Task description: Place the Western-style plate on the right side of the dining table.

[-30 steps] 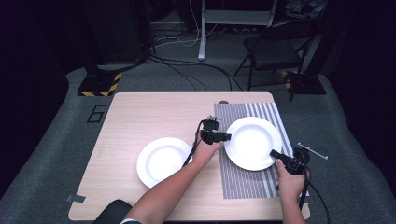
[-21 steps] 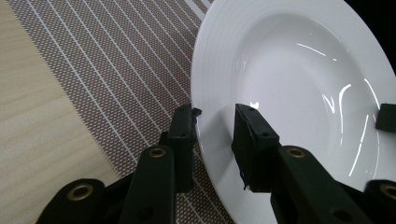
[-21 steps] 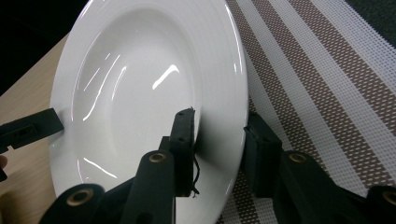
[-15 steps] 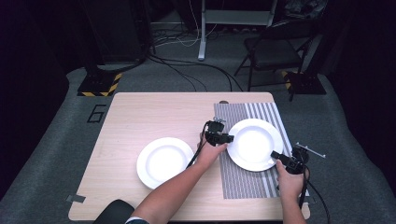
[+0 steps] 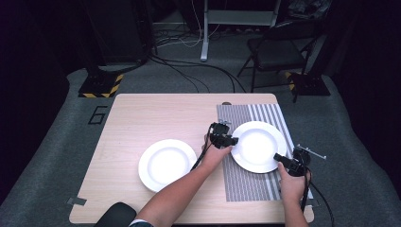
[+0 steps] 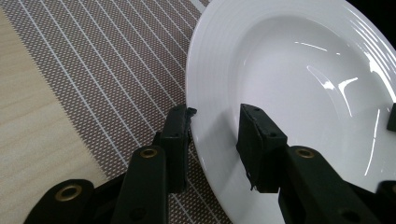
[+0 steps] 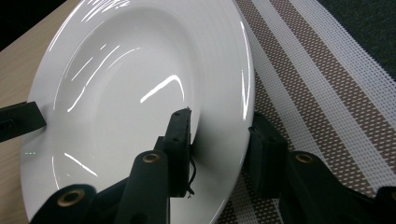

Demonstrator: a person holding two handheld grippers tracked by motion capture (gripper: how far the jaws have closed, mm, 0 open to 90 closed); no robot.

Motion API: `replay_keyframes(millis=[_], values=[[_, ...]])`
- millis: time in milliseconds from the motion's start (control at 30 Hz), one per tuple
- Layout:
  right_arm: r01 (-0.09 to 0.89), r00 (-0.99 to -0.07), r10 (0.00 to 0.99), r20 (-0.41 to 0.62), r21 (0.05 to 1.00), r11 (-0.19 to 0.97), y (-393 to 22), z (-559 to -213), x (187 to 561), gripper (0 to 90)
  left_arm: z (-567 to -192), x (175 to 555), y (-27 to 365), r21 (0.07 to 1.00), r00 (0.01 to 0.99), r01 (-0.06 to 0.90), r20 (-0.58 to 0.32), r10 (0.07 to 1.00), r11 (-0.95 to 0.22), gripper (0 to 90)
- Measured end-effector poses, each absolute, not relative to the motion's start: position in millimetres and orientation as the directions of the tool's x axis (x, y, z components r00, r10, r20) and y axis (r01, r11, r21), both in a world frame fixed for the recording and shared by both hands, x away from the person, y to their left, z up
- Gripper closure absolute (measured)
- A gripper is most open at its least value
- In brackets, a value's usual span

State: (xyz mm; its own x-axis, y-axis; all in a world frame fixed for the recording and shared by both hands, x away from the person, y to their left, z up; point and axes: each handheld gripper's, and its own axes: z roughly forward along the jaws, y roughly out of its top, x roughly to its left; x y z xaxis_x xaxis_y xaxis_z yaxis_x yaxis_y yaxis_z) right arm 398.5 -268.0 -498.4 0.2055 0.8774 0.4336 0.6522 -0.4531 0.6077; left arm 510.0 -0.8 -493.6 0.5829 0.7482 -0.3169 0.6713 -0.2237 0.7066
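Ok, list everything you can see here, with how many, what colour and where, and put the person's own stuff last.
Table: one, light wood, centre of the high view.
Placemat: one, brown and white striped, right part of the table.
Plate on the mat: one, white, on the placemat, its rim between the fingers of both grippers.
Plate on the wood: one, white, left of the placemat.
Chair: one, dark, on the floor beyond the table.
Left gripper: one, black, at the mat plate's left rim, fingers just opening.
Right gripper: one, black, at its near right rim, fingers just opening.
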Motion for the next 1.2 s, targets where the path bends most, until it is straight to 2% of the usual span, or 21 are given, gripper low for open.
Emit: replay_keyframes(millis=[133,533,767,1000,1200], values=[[0.662,0.201,0.899,0.388,0.623,-0.417,-266,-501,399,61.1,-493,509,-3,0.708,0.587,0.667,-0.307,0.750,-0.232,63.6],[0.665,0.203,0.905,0.374,0.626,-0.408,-264,-505,400,59.1,-497,511,-4,0.693,0.584,0.680,-0.315,0.748,-0.239,60.7],[0.690,0.169,0.946,0.275,0.652,-0.313,-256,-503,400,53.5,-497,508,-8,0.699,0.599,0.661,-0.270,0.754,-0.275,57.4],[0.651,0.164,0.941,0.295,0.684,-0.328,-257,-500,387,52.7,-486,503,-1,0.729,0.624,0.621,-0.241,0.743,-0.286,56.5],[0.608,0.145,0.933,0.329,0.715,-0.347,-264,-490,371,50.5,-480,500,11,0.734,0.617,0.629,-0.270,0.739,-0.257,56.3]])
